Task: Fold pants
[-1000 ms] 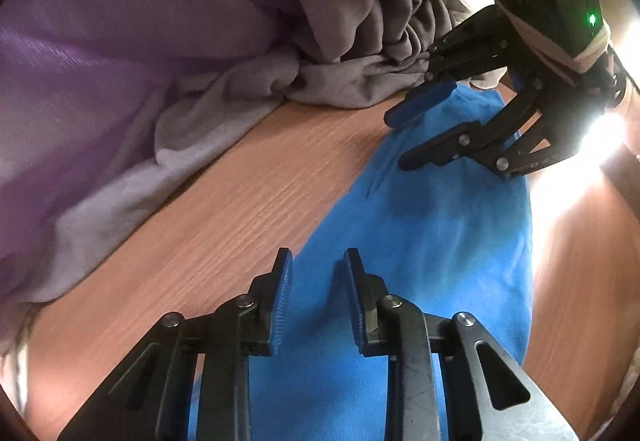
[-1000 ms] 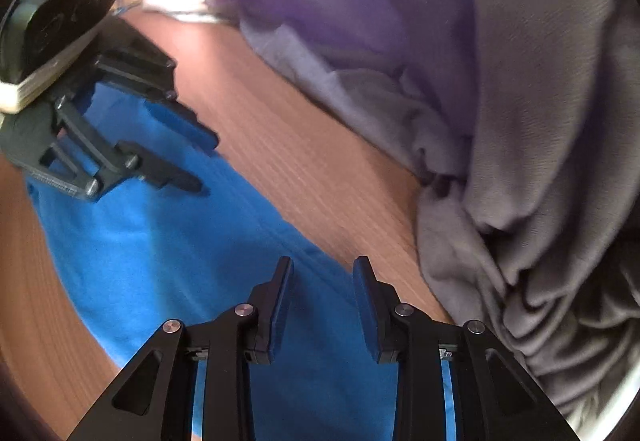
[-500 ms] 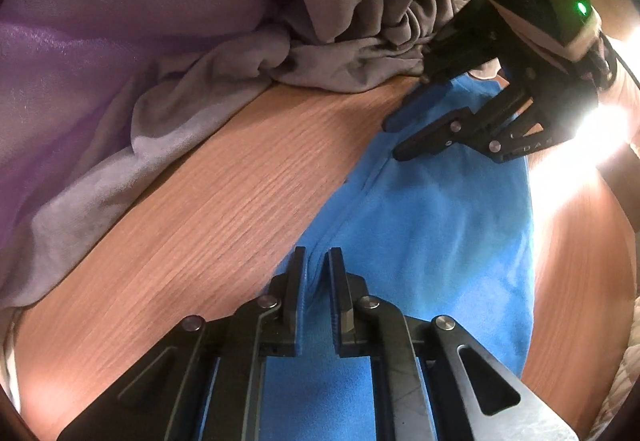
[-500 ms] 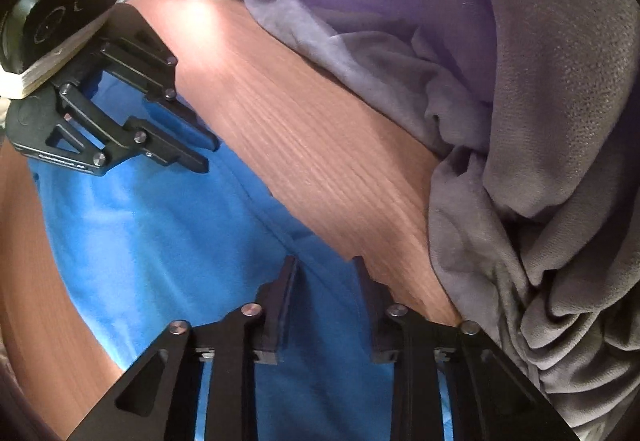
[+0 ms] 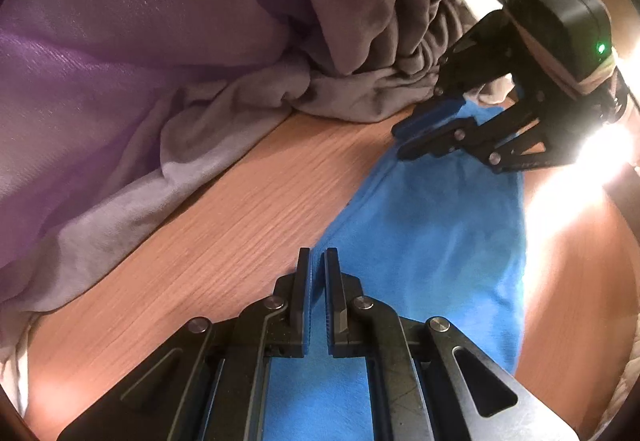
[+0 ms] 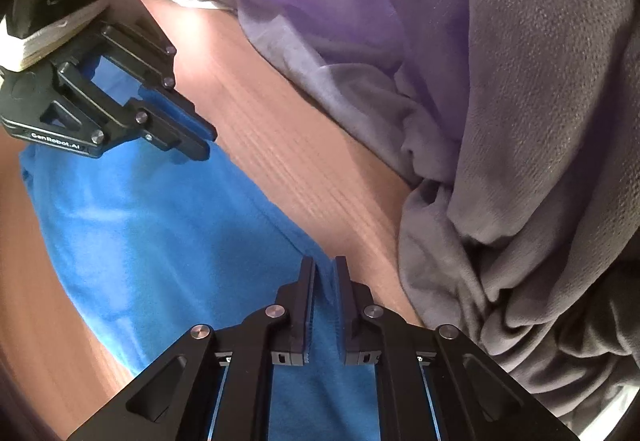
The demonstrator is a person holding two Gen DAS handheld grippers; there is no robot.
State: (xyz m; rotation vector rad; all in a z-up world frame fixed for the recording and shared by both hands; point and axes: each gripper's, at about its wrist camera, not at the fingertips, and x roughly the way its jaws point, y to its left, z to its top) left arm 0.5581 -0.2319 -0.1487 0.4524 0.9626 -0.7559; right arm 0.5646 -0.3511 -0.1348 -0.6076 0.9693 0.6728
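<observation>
**Left wrist view: both grippers pinch the edge of the blue pants**

The left gripper has its fingers drawn nearly together on the long edge of the blue pants; a thin ridge of cloth sits between the pads. The pants lie flat on the wooden table — a narrow blue strip running away from the camera; at its far end the right gripper is clamped on the same edge. From the right wrist, the right gripper shows only a slim gap, blue fabric caught in it. A heap of grey cloth and purple cloth lies beside the pants — apart from them along most of that edge.
</observation>
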